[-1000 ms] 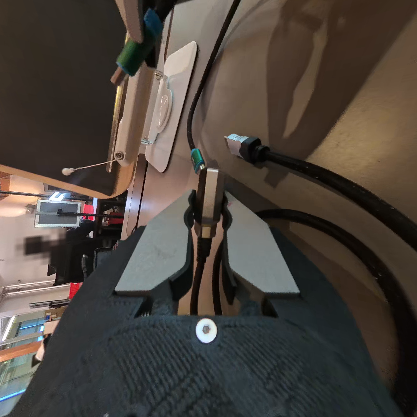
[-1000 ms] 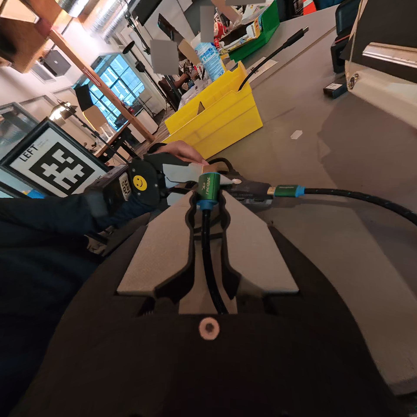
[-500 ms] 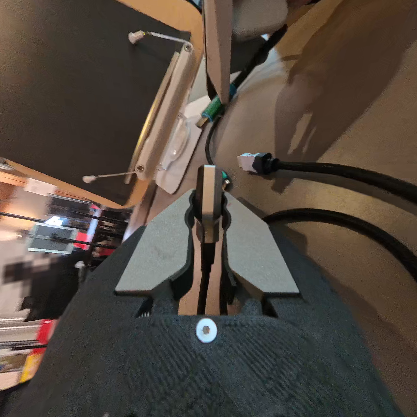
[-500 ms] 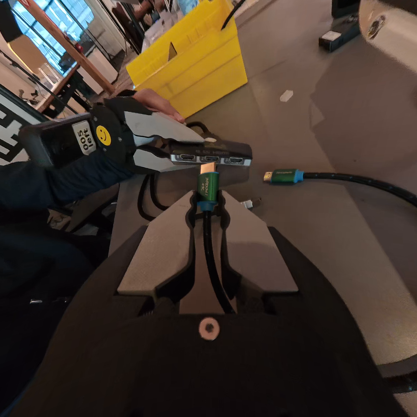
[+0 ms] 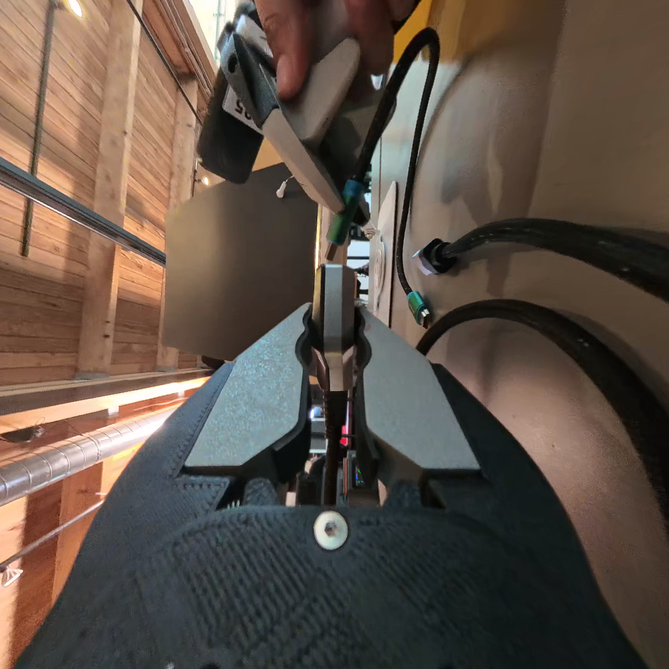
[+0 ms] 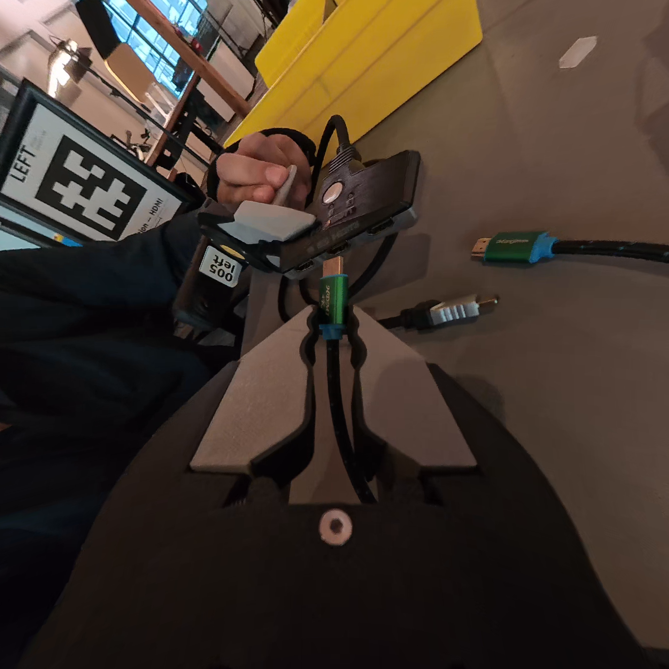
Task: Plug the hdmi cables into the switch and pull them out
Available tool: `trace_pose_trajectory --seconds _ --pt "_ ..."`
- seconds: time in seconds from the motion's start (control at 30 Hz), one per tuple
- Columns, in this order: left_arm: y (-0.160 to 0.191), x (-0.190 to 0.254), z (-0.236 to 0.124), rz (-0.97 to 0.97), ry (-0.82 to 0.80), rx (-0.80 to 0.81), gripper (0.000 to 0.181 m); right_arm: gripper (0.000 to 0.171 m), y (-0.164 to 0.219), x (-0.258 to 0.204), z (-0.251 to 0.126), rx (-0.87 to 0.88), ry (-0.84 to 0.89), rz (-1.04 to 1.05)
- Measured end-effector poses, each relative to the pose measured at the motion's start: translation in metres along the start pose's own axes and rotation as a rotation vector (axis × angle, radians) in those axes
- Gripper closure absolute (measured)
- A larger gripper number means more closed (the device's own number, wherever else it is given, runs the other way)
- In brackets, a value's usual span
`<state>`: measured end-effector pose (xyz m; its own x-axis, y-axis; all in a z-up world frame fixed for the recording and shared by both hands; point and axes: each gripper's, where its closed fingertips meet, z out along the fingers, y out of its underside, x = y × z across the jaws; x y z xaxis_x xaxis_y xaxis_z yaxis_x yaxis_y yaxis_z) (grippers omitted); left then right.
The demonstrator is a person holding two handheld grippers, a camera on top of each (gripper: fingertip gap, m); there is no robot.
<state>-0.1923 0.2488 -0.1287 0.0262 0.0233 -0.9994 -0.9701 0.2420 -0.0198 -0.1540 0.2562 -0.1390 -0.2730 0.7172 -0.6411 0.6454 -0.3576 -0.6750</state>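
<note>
My left gripper (image 5: 333, 315) is shut on the dark HDMI switch (image 5: 335, 289), seen edge-on. In the right wrist view the switch (image 6: 365, 192) is held tilted above the table with its three ports facing me, the left gripper (image 6: 278, 231) clamped on its left end. My right gripper (image 6: 332, 315) is shut on a green HDMI plug (image 6: 333, 298). Its gold tip sits just in front of the middle port, not inside. The plug also shows in the left wrist view (image 5: 340, 224). A second green plug (image 6: 514, 247) and a black-and-silver plug (image 6: 452, 311) lie loose on the table.
A yellow bin (image 6: 362, 54) stands behind the switch on the grey table (image 6: 561, 380). A framed black-and-white marker sign (image 6: 72, 188) stands at the left. A thick black cable (image 5: 579, 246) and a white flat pad (image 5: 383, 253) lie on the table. A hand (image 6: 260, 173) holds the left gripper. My hands' fingertips stand some 5 centimeters from each other.
The left gripper has lifted the switch off the table and tilted its ports toward the right gripper. The right gripper's green plug has moved up close to the middle port.
</note>
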Motion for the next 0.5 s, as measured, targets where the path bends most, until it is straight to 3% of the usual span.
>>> trace_pose_trajectory --seconds 0.5 --pt "-0.015 0.006 -0.006 0.129 -0.027 0.064 0.163 0.161 0.028 -0.021 0.017 -0.168 -0.146 0.016"
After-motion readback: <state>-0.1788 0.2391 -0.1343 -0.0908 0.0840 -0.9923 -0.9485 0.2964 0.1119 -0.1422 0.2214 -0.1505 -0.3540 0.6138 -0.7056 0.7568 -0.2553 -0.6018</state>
